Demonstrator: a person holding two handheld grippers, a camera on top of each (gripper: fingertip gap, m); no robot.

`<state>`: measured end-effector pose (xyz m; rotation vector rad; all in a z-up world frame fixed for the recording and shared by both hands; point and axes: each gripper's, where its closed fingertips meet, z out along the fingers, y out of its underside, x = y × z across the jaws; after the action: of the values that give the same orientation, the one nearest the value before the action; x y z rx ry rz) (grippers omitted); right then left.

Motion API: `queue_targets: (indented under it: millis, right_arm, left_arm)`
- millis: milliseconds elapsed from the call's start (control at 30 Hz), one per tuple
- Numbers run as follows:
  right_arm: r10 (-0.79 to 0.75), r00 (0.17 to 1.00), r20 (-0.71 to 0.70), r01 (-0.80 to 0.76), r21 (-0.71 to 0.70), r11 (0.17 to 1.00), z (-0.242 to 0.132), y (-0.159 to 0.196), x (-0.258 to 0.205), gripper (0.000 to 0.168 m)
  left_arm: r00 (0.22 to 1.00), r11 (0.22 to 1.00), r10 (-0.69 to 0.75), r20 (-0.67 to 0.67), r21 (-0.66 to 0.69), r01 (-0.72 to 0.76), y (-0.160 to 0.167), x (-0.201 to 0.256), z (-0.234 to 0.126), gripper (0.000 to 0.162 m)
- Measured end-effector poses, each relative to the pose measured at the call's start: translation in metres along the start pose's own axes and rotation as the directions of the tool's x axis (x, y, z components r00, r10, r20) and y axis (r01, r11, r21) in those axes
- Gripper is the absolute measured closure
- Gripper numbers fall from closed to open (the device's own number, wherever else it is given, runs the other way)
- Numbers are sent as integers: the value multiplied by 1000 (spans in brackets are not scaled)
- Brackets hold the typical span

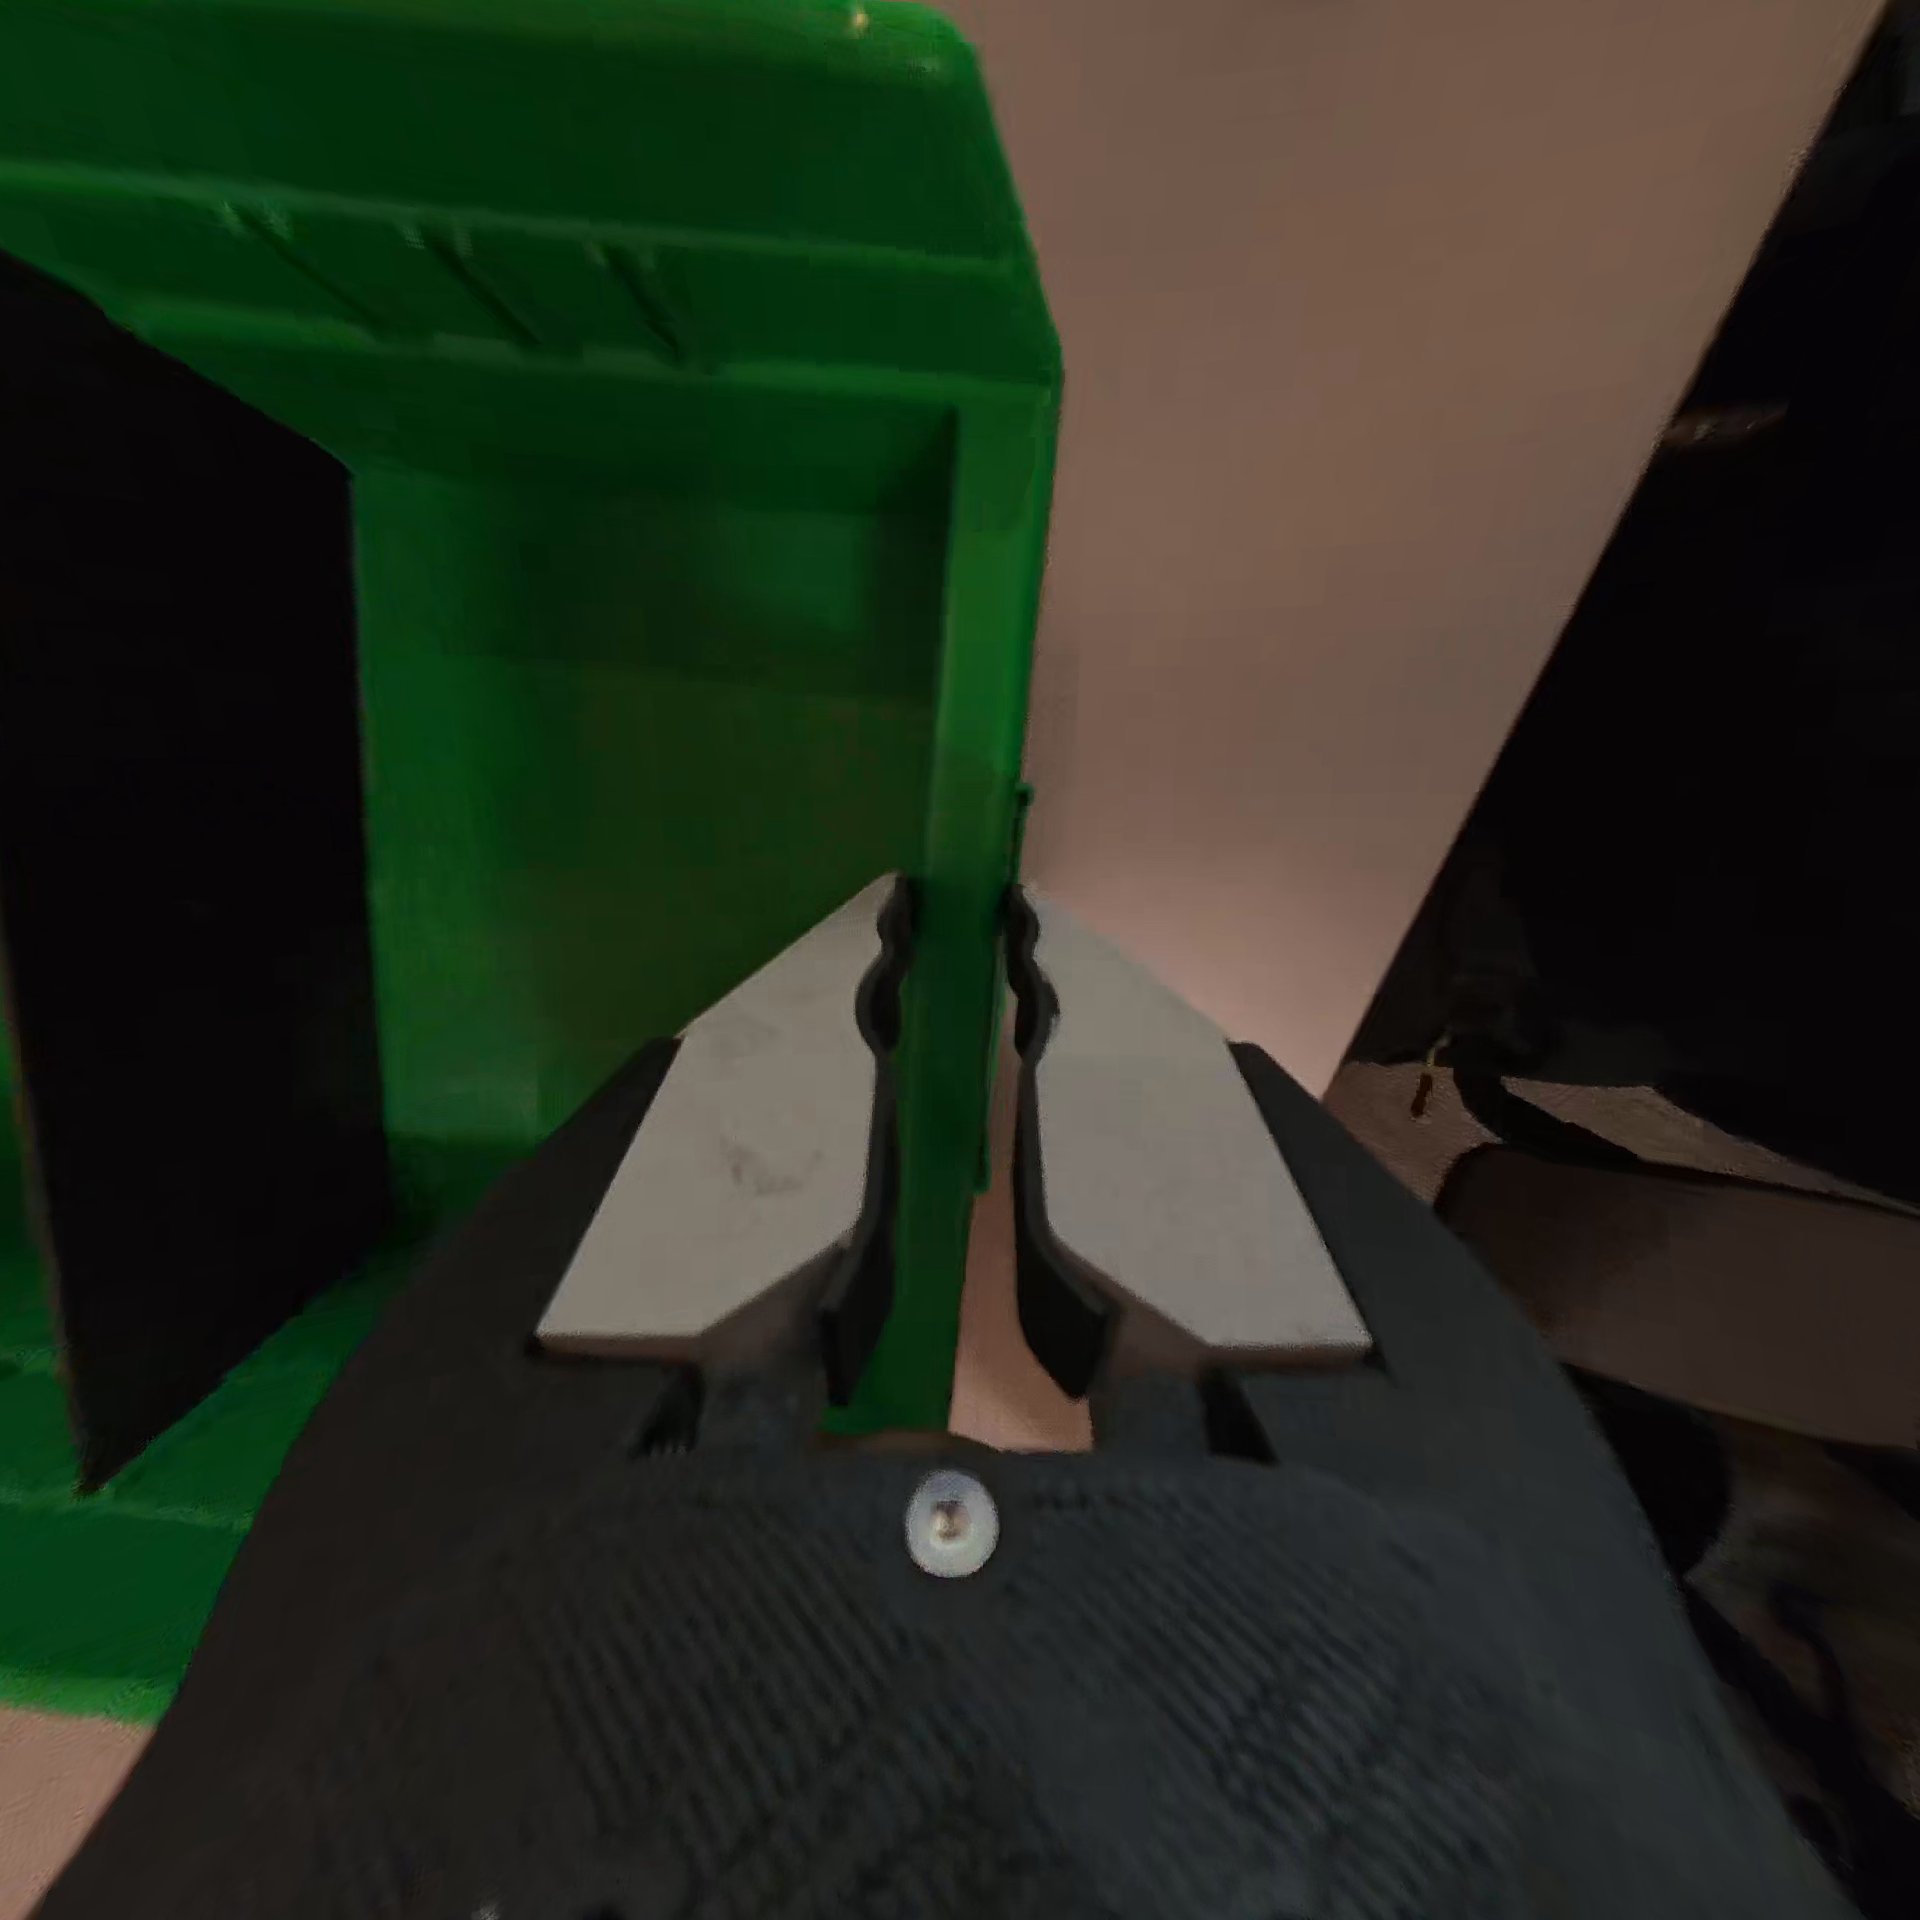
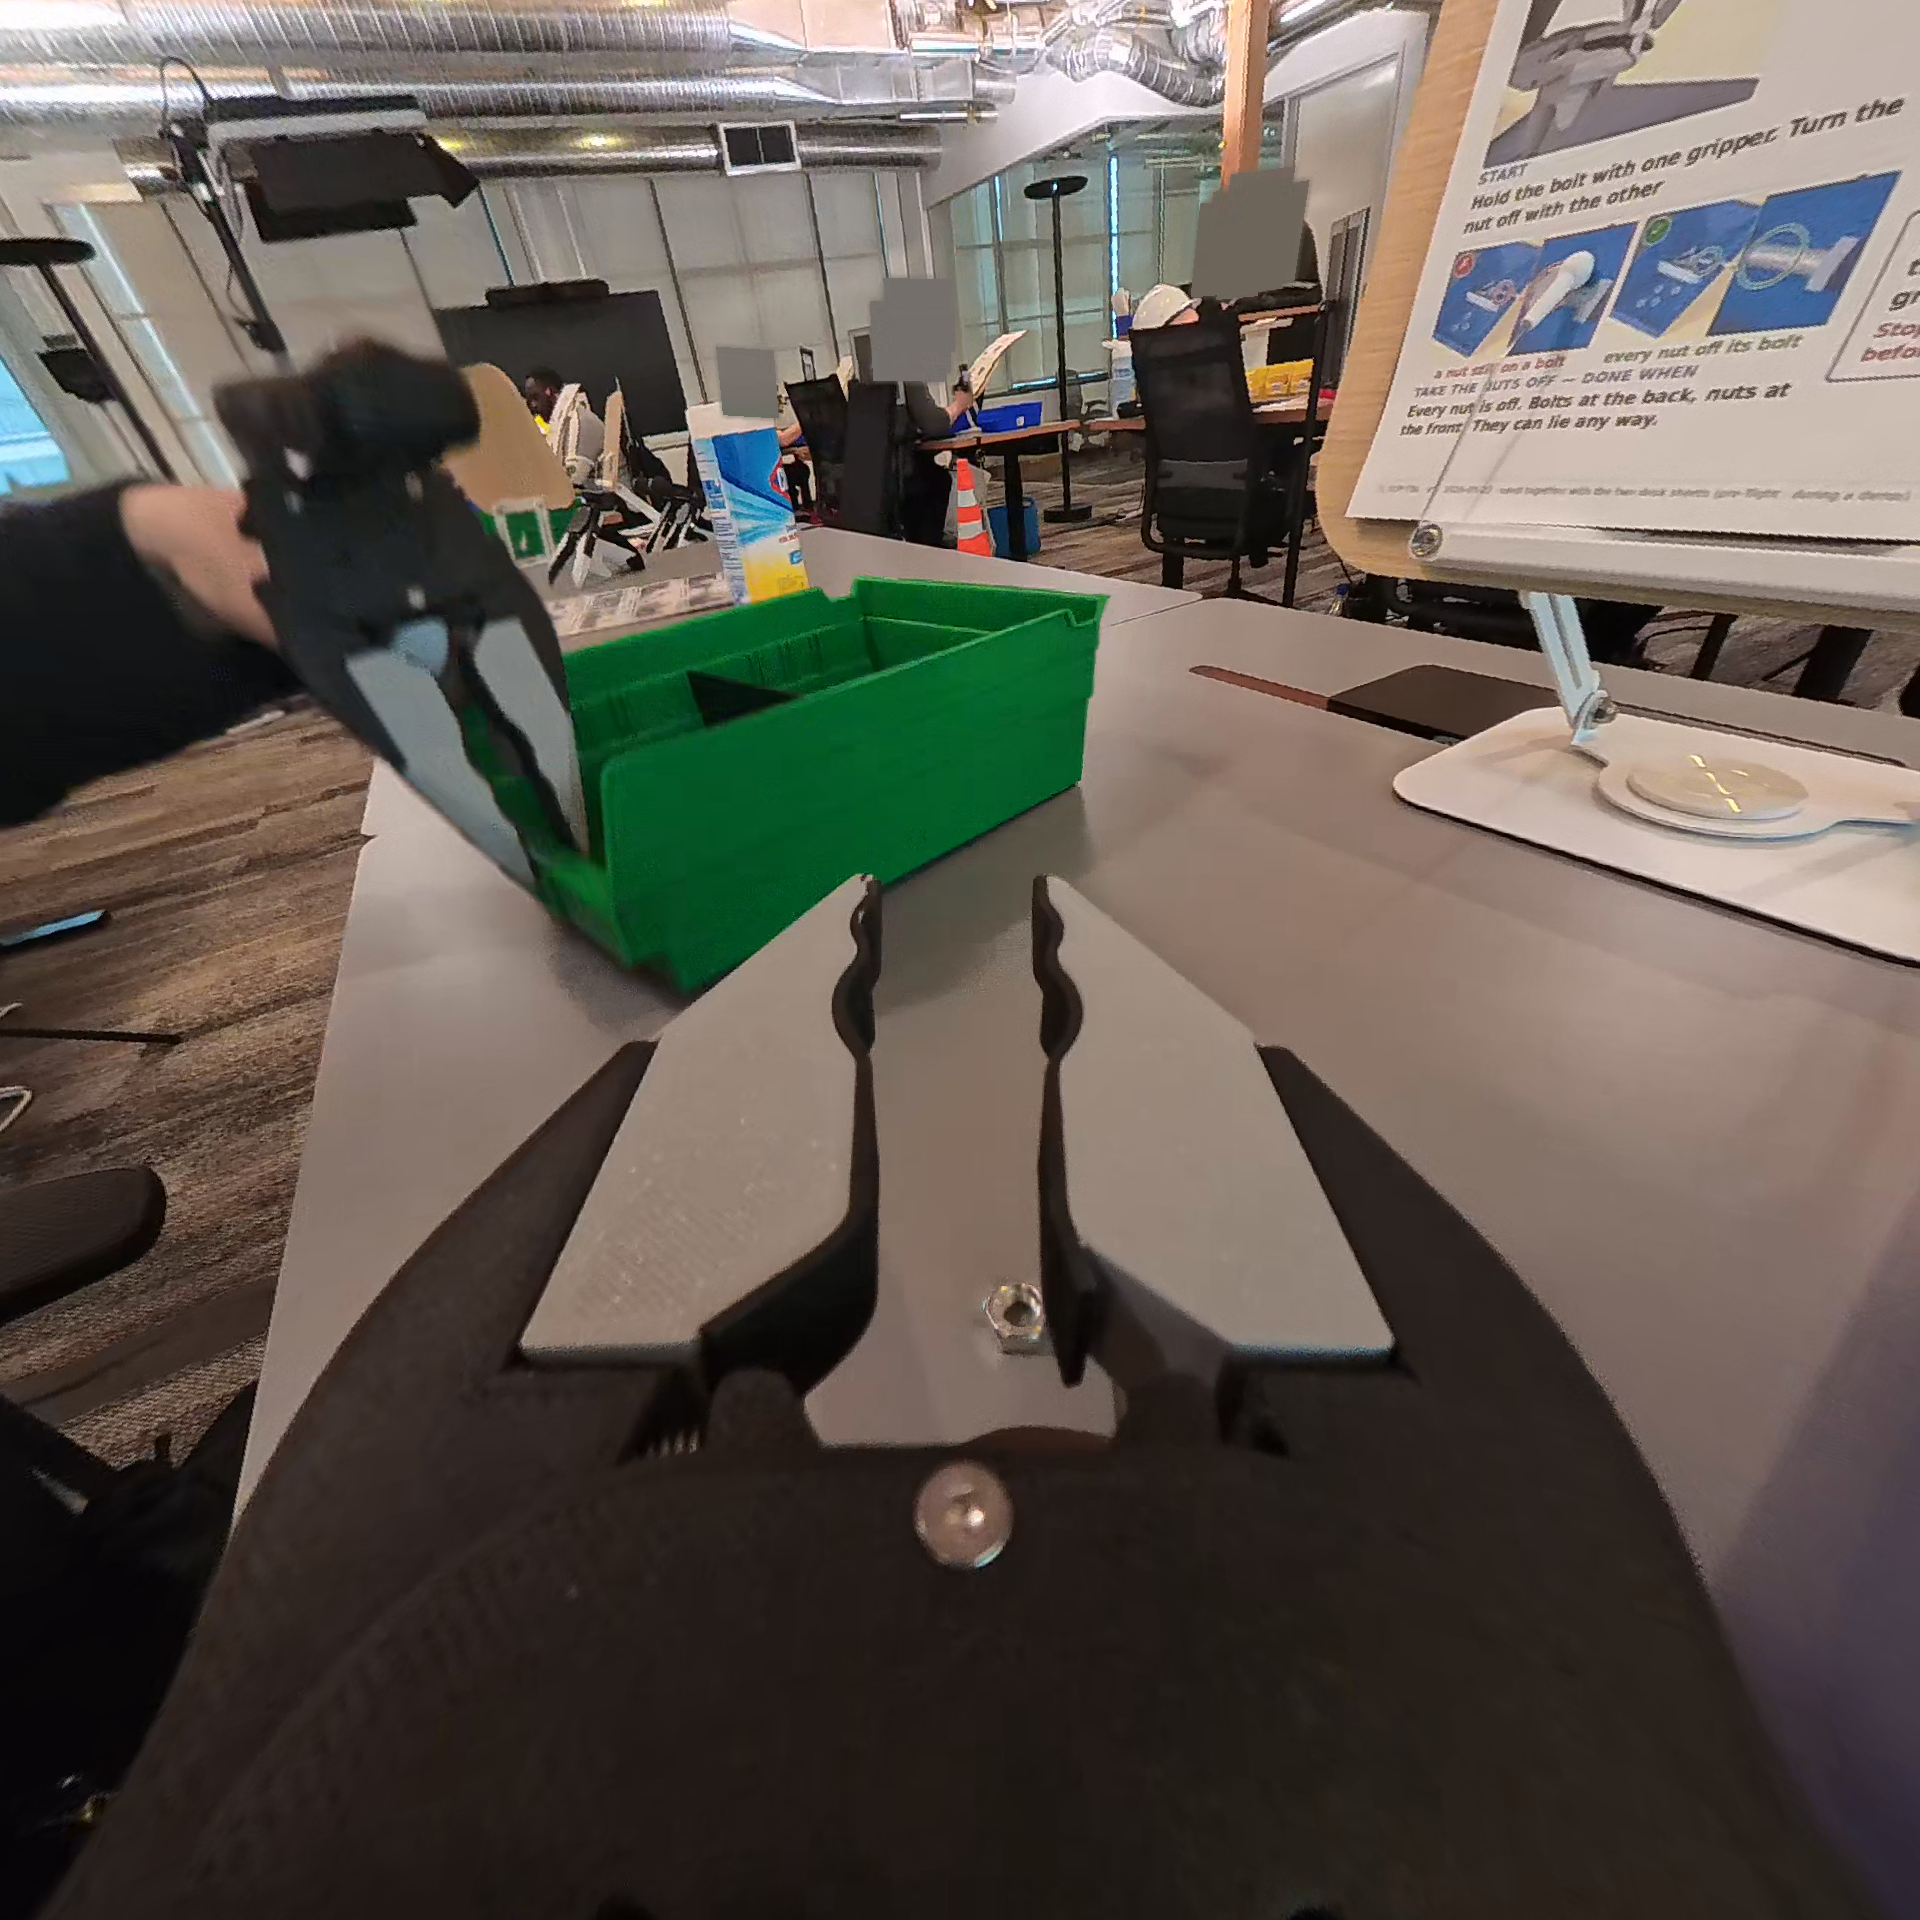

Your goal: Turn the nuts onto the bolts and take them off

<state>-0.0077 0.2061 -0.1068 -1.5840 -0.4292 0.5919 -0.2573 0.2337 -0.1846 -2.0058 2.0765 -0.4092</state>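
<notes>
Green ribbed plastic fills your left wrist view: your left gripper (image 1: 956,914) has its jaws clamped on the thin end wall of the green bin (image 1: 665,582), one black wavy pad on the inside face and one on the outside. Beyond the inner finger, a flat black divider (image 1: 187,831) stands upright in the bin, and slotted grooves run along the rim above. That view is soft with blur, so I cannot tell what lies on the bin's floor.

From your right wrist view, the same left gripper (image 2: 551,847) shows ahead and to the left of your jaws, tilted down onto the bin's near corner, with your hand (image 2: 197,561) and a dark sleeve behind it. The green bin (image 2: 852,769) sits on the smooth grey table (image 2: 1351,1039), ahead of your fingertips and slightly left; a black divider (image 2: 738,694) splits its compartments.

Your right gripper (image 2: 956,899) has its jaws apart, gripping nothing. Between them, far back near the palm and close against the right pad, a small bright steel hex nut (image 2: 1013,1317) lies flat on the table, its threaded hole facing up.

Off to the right of your jaws stands a white stand base (image 2: 1662,842) carrying an instruction sheet (image 2: 1662,260) on a pale wooden board.
</notes>
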Motion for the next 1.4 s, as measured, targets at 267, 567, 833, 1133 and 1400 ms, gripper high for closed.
queue_targets:
  millis: [267,567,833,1133,1400]
  right_arm:
    - [-9,1000,0,9,-16,1000,2,4,-2,143]
    - [6,1000,-12,-6,-8,1000,1,3,2,143]
    - [-55,997,-50,53,-50,997,3,11,5,144]
    - [-53,998,-42,53,-8,999,-2,0,2,144]
    - [-66,997,-28,66,4,998,-4,-4,-4,144]
  left_arm:
    - [1000,1000,3,22,5,-3,33,8,5,144]
    - [948,812,-317,-25,509,285,-57,-83,-97,148]
    - [841,842,-531,104,178,509,-76,-203,19,141]
    - [833,854,-520,188,88,513,-72,-235,69,154]
    - [857,875,-459,233,284,392,-87,-222,-8,155]
